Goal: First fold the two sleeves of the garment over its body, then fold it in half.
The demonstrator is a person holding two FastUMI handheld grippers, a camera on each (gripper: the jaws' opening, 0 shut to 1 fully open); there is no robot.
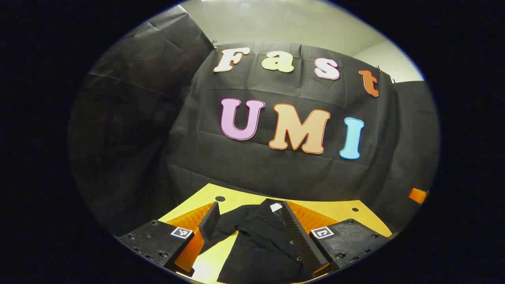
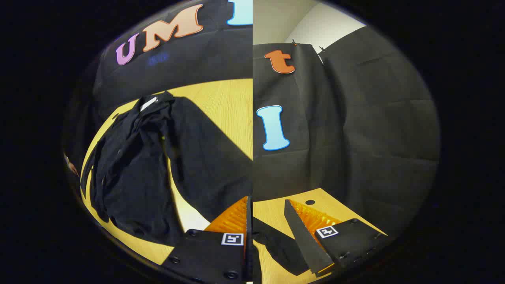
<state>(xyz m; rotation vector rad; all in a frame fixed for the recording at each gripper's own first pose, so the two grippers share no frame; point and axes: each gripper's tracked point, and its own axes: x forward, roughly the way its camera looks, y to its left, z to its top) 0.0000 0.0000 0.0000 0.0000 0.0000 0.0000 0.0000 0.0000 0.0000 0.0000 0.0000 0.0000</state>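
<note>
Both the left gripper (image 1: 252, 232) and right gripper (image 2: 268, 232) hang spread wide over the black garment (image 1: 256, 244) on the yellow table (image 1: 244, 199), pinching nothing, probably lining up for a sleeve (image 2: 201, 157).

In the left gripper view, the left gripper (image 1: 252, 225) points forward with its two ridged fingers (image 1: 302, 236) spread wide apart, nothing pinched between them. In the right gripper view, the right gripper (image 2: 268, 221) likewise stands with its fingers parted.
</note>
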